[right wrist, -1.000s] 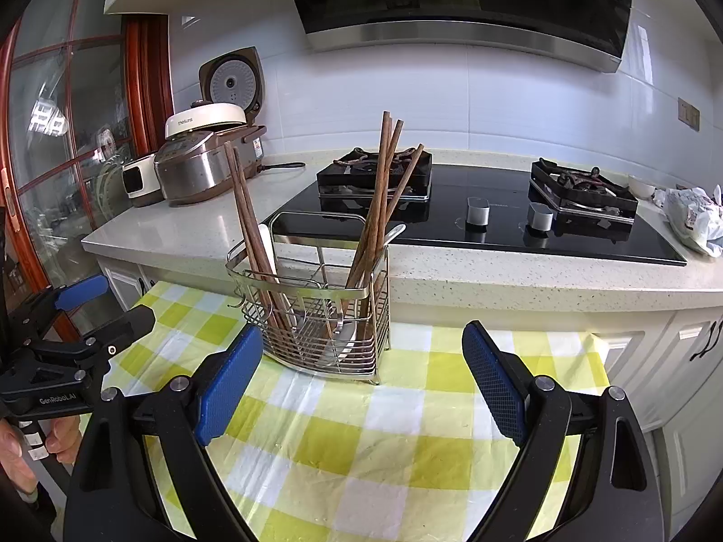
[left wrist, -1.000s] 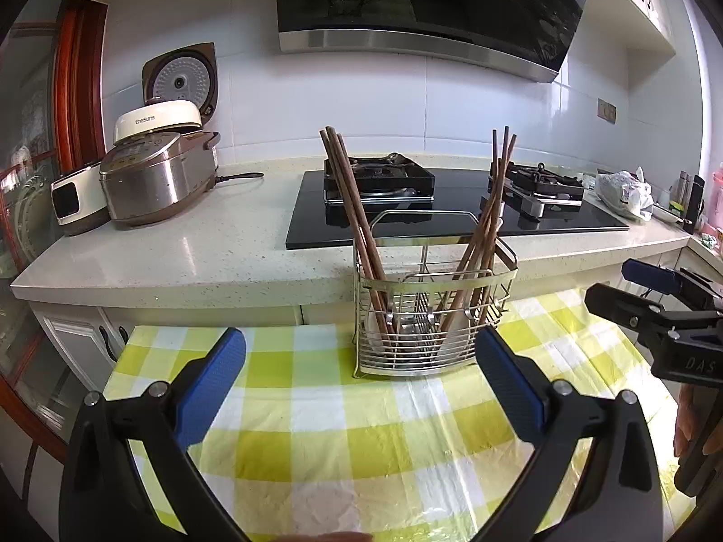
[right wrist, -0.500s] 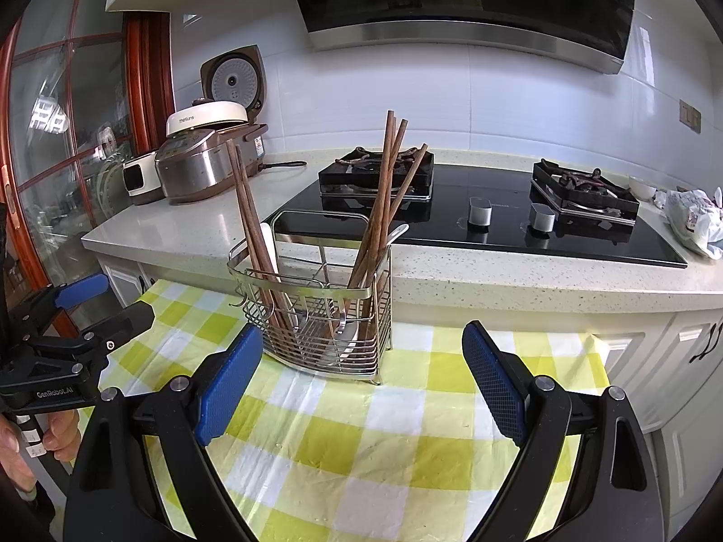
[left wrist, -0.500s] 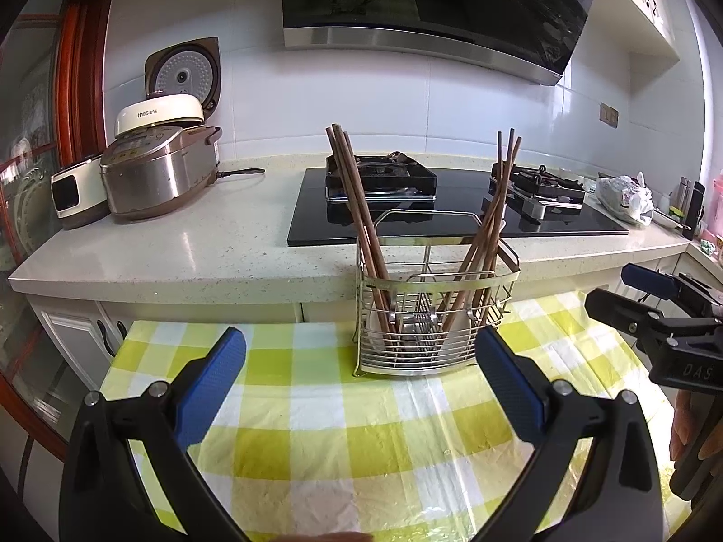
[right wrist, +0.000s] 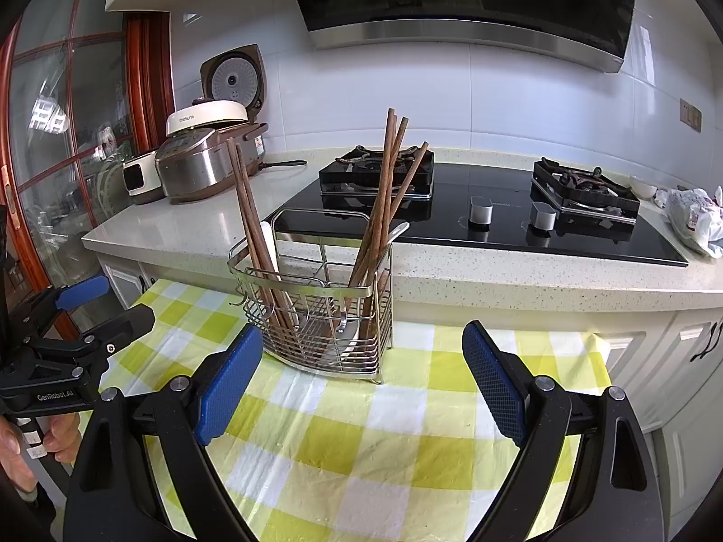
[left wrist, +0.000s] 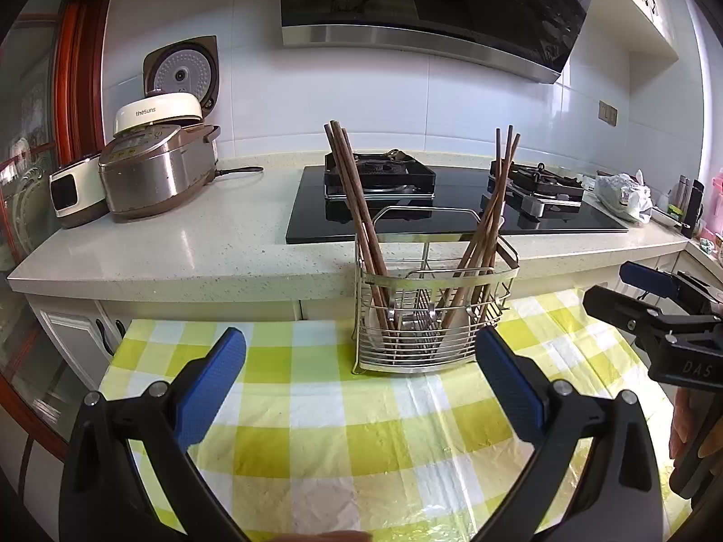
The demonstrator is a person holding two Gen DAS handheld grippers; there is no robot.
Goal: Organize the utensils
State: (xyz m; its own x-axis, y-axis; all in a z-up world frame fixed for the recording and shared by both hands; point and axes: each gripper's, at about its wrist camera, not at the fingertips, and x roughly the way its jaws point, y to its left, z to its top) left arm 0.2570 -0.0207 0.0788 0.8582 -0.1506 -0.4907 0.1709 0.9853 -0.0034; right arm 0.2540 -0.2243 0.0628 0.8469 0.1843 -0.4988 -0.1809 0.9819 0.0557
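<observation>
1. The lower ends of the chopsticks point(left wrist: 366, 230) are half hidden behind the wires of the utensil basket point(left wrist: 434, 338), among pale utensils that cannot be told apart.
2. The table point(right wrist: 361, 442) is cut off by the lower edge and covered in part by the fingers point(right wrist: 228, 384).
3. The hand point(right wrist: 31, 447) holding the left gripper point(right wrist: 104, 307) is cropped at the left edge.
4. Small items point(left wrist: 691, 207) at the counter's far right are too small to identify.

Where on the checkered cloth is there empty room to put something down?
The yellow checkered cloth is bare in front of the wire utensil basket, between it and both grippers, and left of the basket too. The white counter between the rice cooker and the black stove is also free. Inside the basket it is crowded with chopsticks.
</observation>
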